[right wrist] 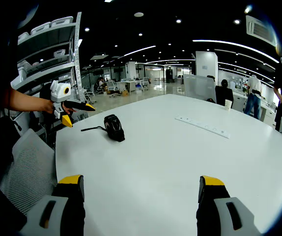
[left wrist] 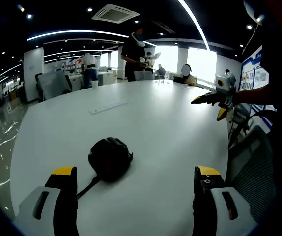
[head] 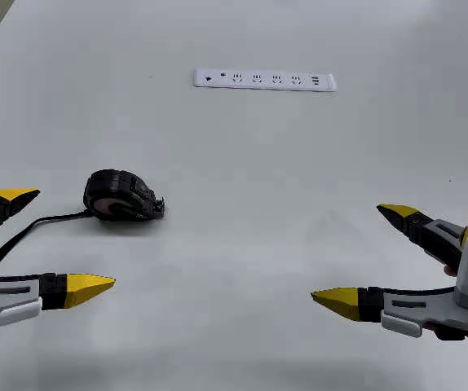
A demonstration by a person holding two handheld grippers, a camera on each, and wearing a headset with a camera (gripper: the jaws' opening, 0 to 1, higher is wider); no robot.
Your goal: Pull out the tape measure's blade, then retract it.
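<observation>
A black tape measure (head: 120,195) with a black wrist strap lies on the white table (head: 267,163), its blade fully in. It lies between and just ahead of the tips of my left gripper (head: 59,240), which stands open at the left edge and holds nothing. In the left gripper view the tape measure (left wrist: 109,158) lies just beyond the open gripper (left wrist: 135,173). My right gripper (head: 364,252) stands open at the lower right, far from the tape measure. In the right gripper view the tape measure (right wrist: 114,128) is distant, beyond the open right gripper (right wrist: 141,182).
A white power strip (head: 264,80) lies flat at the far middle of the table. The strap (head: 22,236) trails left from the tape measure toward the left gripper. Office chairs (right wrist: 25,162) stand at the table's edge. People stand farther off in the room.
</observation>
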